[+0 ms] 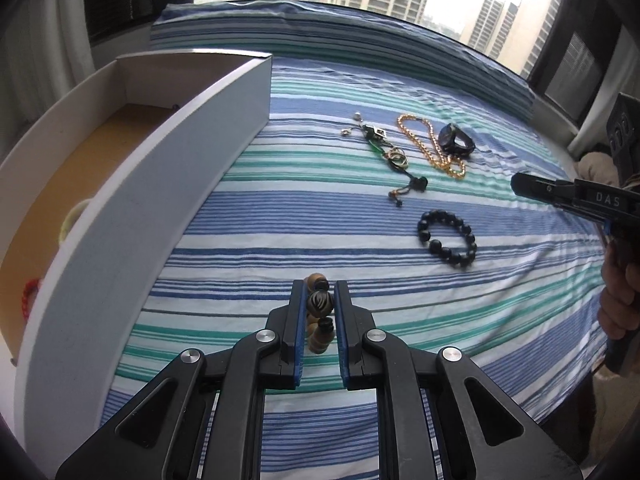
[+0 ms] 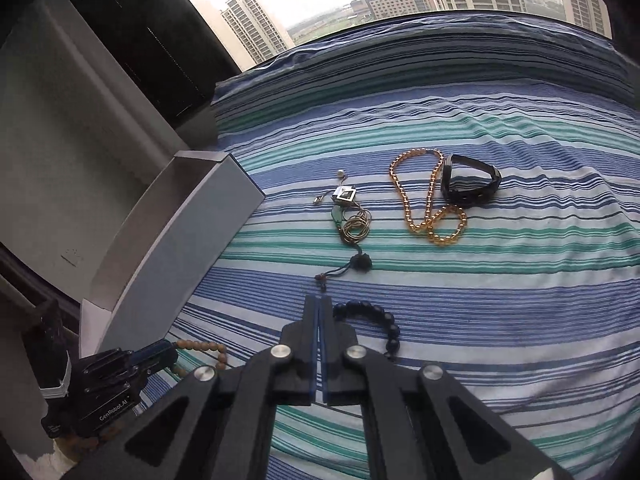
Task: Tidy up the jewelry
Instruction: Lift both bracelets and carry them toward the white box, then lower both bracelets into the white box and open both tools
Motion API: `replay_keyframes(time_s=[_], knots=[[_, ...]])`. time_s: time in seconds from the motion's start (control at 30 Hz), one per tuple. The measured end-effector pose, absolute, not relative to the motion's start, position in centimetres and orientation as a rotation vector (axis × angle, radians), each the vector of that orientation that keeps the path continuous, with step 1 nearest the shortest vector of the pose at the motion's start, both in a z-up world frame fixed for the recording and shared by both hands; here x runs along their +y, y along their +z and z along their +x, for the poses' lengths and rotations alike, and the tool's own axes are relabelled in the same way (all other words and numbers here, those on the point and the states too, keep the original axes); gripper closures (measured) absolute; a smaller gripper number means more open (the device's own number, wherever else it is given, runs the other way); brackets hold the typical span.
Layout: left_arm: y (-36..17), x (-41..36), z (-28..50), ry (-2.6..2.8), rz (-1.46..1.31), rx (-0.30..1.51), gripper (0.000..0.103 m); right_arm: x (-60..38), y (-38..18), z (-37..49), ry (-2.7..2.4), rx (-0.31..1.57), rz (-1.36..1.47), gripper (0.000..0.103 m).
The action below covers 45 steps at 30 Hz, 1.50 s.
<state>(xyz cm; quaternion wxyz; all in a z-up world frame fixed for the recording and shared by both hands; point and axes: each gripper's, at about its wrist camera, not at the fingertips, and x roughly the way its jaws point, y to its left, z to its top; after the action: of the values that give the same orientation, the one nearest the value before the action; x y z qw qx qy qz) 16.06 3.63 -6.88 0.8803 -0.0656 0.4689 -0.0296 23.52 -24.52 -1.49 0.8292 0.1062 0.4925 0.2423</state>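
Note:
My left gripper (image 1: 319,300) is shut on a brown wooden bead bracelet (image 1: 319,303), held over the striped bedspread just right of the white box (image 1: 192,160). The same gripper (image 2: 160,354) and bracelet (image 2: 204,347) show in the right wrist view. My right gripper (image 2: 319,312) is shut and empty, above the black bead bracelet (image 2: 380,320), which also shows in the left wrist view (image 1: 448,238). The right gripper shows at the right edge (image 1: 520,184). A gold bead necklace (image 2: 428,200), a black band (image 2: 470,184) and a cluster of small pendants and rings (image 2: 348,216) lie farther back.
The white box has a brown floor and holds a pale yellow-green ring (image 1: 72,220) and a red cord (image 1: 30,296). The bed (image 2: 500,280) ends at a window ledge with tall buildings outside. Dark window frames stand at left and right.

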Motion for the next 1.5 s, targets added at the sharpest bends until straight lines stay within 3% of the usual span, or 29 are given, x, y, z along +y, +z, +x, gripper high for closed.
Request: replay_keyframes(time_s=[0.23,0.27,0.33,0.63,0.7,0.73,0.83,1.27,1.5], knots=[[-7.0,3.9,15.6,-0.036,-0.118,0.976,0.092,-24.4,-3.0,22.9,0.467,1.085,0.154,0.095],[-7.1,4.0,15.5,-0.034,-0.123,0.978,0.092,-24.3,-3.3,23.0,0.457,1.093,0.14,0.081],[-7.4,4.7,15.3,-0.038,-0.146,0.986,0.092,-24.6,-4.2,23.4,0.423,1.112,0.114,0.063],[-9.7,7.7,14.7,-0.068,-0.265,1.036,0.092,-22.3,-9.3,24.3,0.372,1.138,-0.108,0.063],[-10.1,8.1,14.5,-0.06,-0.266,1.046,0.092,-21.5,-10.1,24.7,0.363,1.14,-0.159,0.068],[-10.3,8.2,14.4,-0.056,-0.268,1.05,0.092,-21.1,-10.1,24.7,0.357,1.124,-0.19,0.087],[-10.1,8.6,14.2,-0.072,-0.297,1.054,0.092,-21.0,-9.8,24.5,0.384,1.148,-0.176,0.091],[-0.9,10.2,12.1,-0.138,-0.343,0.905,0.092,-19.1,4.2,20.7,0.524,0.869,-0.129,0.091],[4.8,16.2,9.8,-0.056,-0.393,0.811,0.092,-13.0,9.8,20.6,0.71,0.788,-0.092,0.091]])
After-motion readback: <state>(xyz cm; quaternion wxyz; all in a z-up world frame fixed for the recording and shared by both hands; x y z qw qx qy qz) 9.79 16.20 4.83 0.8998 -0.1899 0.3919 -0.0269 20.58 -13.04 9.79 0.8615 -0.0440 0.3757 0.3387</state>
